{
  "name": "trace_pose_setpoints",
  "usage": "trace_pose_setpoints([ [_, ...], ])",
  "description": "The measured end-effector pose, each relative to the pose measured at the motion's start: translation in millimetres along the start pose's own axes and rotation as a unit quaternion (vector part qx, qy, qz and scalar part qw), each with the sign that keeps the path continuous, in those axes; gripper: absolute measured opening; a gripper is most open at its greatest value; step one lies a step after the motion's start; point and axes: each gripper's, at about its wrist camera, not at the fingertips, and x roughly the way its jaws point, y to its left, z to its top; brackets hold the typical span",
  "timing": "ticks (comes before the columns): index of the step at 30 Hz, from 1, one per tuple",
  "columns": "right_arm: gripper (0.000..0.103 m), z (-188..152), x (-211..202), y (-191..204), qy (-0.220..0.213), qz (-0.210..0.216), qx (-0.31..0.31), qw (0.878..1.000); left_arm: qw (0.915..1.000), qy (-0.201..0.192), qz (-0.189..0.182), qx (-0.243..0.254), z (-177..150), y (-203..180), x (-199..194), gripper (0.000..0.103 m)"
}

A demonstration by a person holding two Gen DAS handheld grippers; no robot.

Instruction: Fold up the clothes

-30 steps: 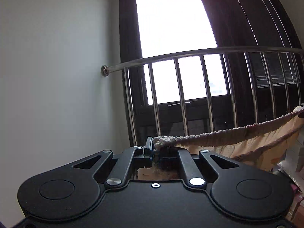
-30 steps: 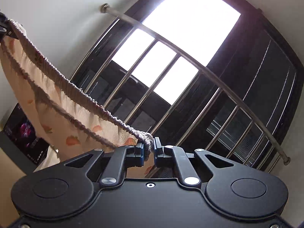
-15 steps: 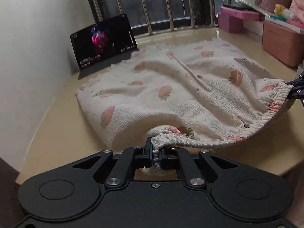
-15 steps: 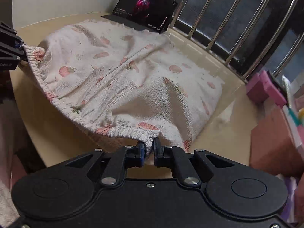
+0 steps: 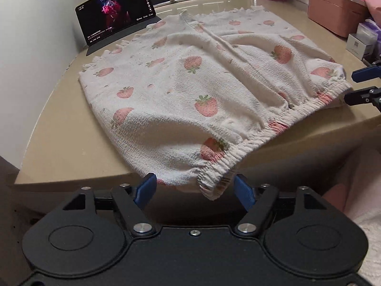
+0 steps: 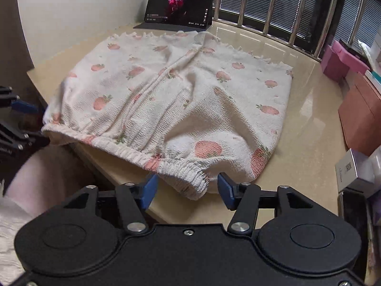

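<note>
The strawberry-print shorts (image 5: 195, 90) lay spread flat on the beige table (image 5: 62, 143), their elastic waistband (image 6: 171, 164) overhanging the near edge. The left gripper (image 5: 194, 191) and right gripper (image 6: 185, 188) each stood wide apart at a waistband corner, gripping nothing. A lit tablet (image 6: 178, 6) stood beyond the hem.

Strawberry-print shorts (image 6: 181, 100) on table (image 6: 297, 128), right tool (image 6: 185, 189) spread wide

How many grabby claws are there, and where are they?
2. The left gripper is open at one end of the strawberry shorts' waistband, at the table's near edge. The right gripper is open at the other end. None seem hidden.
</note>
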Motion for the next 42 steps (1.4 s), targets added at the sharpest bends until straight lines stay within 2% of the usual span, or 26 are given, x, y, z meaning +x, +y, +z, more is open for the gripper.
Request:
trace_pose_setpoints([
  [2, 0.072, 0, -13, -2, -0.009, 0.016, 0.021, 1.0, 0.9997, -0.002, -0.018, -0.017, -5, 4, -7, 0.079],
  [4, 0.076, 0, -16, 1, -0.016, 0.02, 0.03, 0.999, 0.9995, -0.013, -0.018, -0.024, -7, 6, -12, 0.079],
  [7, 0.077, -1, -18, 8, -0.023, 0.022, 0.033, 0.999, 0.9994, -0.027, 0.003, -0.021, -10, 4, -16, 0.084],
  [10, 0.077, -3, -10, 15, -0.015, 0.018, 0.025, 0.999, 0.9996, -0.024, 0.013, -0.01, -14, 0, -13, 0.085],
  [14, 0.077, -5, -1, 27, -0.008, -0.005, -0.003, 1.0, 0.9998, -0.008, 0.01, -0.015, -16, -5, 0, 0.085],
  [17, 0.077, -2, -1, 42, -0.017, 0.002, -0.04, 0.999, 0.9991, 0.001, -0.005, -0.042, -15, -5, 10, 0.084],
  [19, 0.077, 2, 2, 55, -0.023, 0.015, -0.075, 0.997, 0.9976, 0.01, -0.007, -0.069, -14, -4, 18, 0.079],
  [21, 0.077, 7, 6, 73, -0.027, 0.024, -0.124, 0.992, 0.9958, 0.016, -0.003, -0.09, -15, 0, 24, 0.075],
  [26, 0.077, 12, 20, 118, -0.033, 0.024, -0.232, 0.972, 0.9923, 0.012, -0.01, -0.123, -23, 9, 24, 0.075],
  [36, 0.077, 9, 42, 179, -0.043, 0.062, -0.314, 0.946, 0.9862, 0.01, 0.015, -0.165, -47, 46, 5, 0.077],
  [39, 0.077, 8, 48, 200, -0.055, 0.064, -0.341, 0.936, 0.9811, -0.001, 0.031, -0.191, -50, 71, -8, 0.077],
  [42, 0.075, 5, 54, 224, -0.078, 0.048, -0.372, 0.924, 0.9731, -0.016, 0.053, -0.224, -50, 94, -20, 0.077],
])
